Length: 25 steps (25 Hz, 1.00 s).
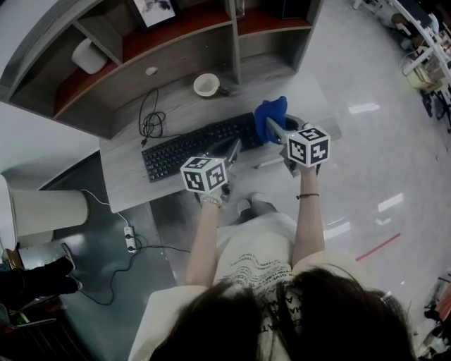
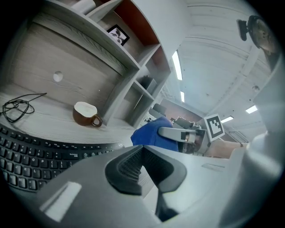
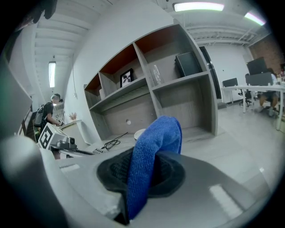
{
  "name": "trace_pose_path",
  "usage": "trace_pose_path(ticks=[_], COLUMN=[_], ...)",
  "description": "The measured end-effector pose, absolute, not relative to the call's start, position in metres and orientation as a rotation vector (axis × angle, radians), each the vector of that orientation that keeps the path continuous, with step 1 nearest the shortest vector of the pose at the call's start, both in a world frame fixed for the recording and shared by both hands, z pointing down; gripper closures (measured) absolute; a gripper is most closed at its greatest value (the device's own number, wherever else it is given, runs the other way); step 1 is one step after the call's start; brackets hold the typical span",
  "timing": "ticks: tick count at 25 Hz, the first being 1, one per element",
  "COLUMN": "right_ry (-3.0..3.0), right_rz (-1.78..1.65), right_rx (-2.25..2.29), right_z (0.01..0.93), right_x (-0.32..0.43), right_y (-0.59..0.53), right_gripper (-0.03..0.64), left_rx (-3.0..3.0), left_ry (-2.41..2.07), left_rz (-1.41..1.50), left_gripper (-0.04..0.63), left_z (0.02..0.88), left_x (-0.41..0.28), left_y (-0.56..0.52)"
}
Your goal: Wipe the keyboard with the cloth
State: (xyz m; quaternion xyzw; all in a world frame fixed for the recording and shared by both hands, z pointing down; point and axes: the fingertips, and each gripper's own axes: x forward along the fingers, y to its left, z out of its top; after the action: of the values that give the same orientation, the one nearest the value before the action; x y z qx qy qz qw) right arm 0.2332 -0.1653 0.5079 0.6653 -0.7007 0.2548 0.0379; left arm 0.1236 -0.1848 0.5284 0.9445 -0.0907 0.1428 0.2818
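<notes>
Wood-grain desk (image 1: 127, 180), black keyboard (image 1: 190, 146), right gripper (image 3: 143, 171) pinching fuzzy blue cloth (image 3: 156, 136), left gripper (image 2: 144, 164) closed

Desk (image 1: 127, 187): light grey wood-grain top, back edge against an open shelf unit (image 1: 176, 53).
On the top:
- black keyboard (image 1: 184, 150), flat, set at a slant, left end nearer the front edge
- brown mug (image 1: 206, 85), white inside, upright, far side, just beyond the keyboard's right half, not touching it
- black cable (image 1: 149, 124), loosely coiled, left of the mug, just beyond the keyboard's left half

Shelf unit: framed picture (image 1: 153, 10) on the upper level, white rounded object (image 1: 89, 56) in the left cubby.
Floor (image 1: 366, 148): glossy grey. White power strip (image 1: 130, 240) lies near the desk's near-left corner.
</notes>
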Motion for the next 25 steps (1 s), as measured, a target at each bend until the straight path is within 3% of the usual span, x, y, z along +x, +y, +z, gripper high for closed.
trace_pose_path(ticks=[25], right_ry=[-2.283], right_rz=[0.904], right_rx=[1.728], right_z=[0.542], right_x=[0.213], right_y=[-0.194], right_gripper=[0.558], left_rx=[2.421], left_ry=[-0.369], left_rz=[0.37], left_gripper=[0.591], left_z=[0.548], left_x=[0.139], left_y=[-0.189])
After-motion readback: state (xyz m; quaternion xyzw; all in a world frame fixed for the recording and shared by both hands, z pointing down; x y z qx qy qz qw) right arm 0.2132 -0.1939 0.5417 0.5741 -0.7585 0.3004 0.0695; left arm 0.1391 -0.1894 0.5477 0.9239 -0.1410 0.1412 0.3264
